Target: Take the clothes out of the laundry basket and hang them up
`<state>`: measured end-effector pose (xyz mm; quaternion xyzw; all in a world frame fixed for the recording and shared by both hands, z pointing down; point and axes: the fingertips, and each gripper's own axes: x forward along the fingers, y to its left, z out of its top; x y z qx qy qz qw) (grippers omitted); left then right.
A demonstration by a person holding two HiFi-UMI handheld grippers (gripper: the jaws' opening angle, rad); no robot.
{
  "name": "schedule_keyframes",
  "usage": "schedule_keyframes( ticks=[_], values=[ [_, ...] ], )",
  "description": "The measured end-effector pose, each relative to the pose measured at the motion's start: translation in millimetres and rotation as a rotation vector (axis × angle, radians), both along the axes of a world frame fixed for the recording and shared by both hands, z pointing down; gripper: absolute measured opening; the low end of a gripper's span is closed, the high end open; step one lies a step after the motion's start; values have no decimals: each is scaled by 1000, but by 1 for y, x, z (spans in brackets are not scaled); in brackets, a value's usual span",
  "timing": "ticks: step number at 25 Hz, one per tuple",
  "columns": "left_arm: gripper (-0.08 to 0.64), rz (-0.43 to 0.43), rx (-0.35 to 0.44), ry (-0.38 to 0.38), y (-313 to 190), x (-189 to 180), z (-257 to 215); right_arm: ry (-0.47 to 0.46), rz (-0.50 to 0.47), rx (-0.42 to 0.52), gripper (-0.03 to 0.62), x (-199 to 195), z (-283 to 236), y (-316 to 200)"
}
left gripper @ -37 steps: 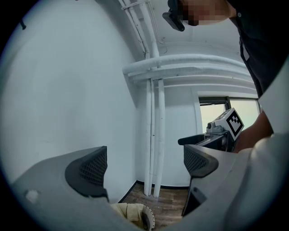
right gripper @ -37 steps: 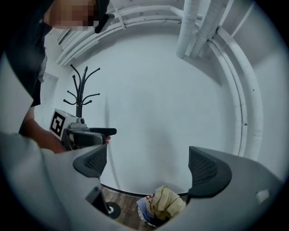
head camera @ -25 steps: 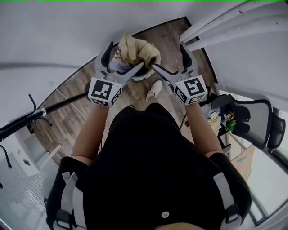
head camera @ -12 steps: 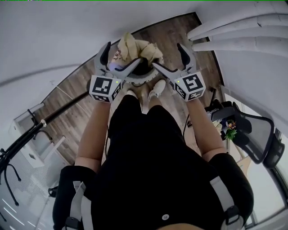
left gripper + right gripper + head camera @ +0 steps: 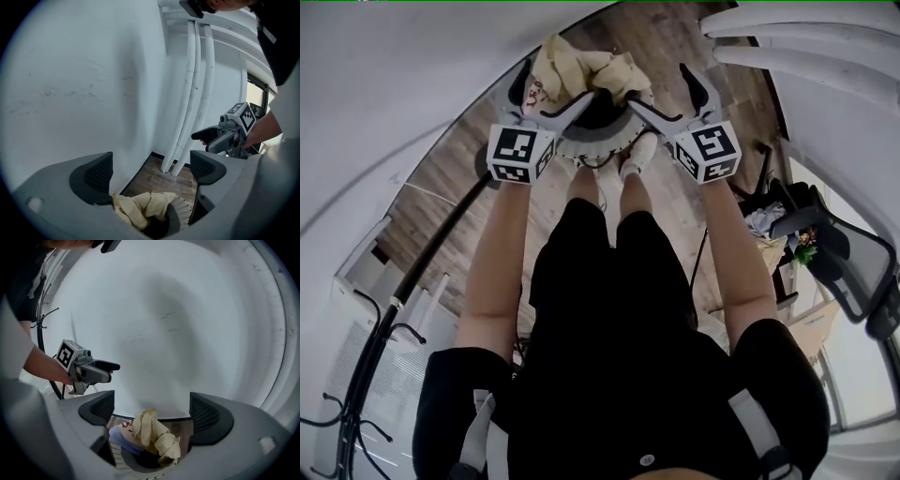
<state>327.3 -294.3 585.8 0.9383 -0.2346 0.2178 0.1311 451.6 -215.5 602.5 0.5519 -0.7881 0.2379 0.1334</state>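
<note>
1. Clothes not yet gripped; both claws brought lower and nearer to them than a second ago, so the reach looks nearly done.
2. Left claw wide open and empty; right claw just eased inward slightly, wide apart, nothing between its pads.
3. Heaped in the upright laundry basket on the floor by the wall, just past the claw tips.
4. Cream garment crumpled: long axis roughly across the basket mouth, one fold poking upward.

Looks like a home room: wood-plank floor; plain white walls; a laundry basket heaped with clothes; a mesh office chair.
</note>
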Motion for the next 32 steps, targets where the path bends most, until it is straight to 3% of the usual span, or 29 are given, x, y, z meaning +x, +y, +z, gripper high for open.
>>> schedule_keyframes(
  ticks=[9,14,21,32],
  values=[
    [525,106,-101,-161,-47,-2,151,-6,34,-157,482,4,146,-42],
    [524,146,-166,-243,-59,6,213,53,-40,-235,448,0,205,-48],
    [516,192,-257,-371,-58,8,283,101,-141,-347,406,-12,270,-54],
    [493,246,-320,-537,-63,14,354,60,-212,-502,348,-23,341,-67]
  ],
)
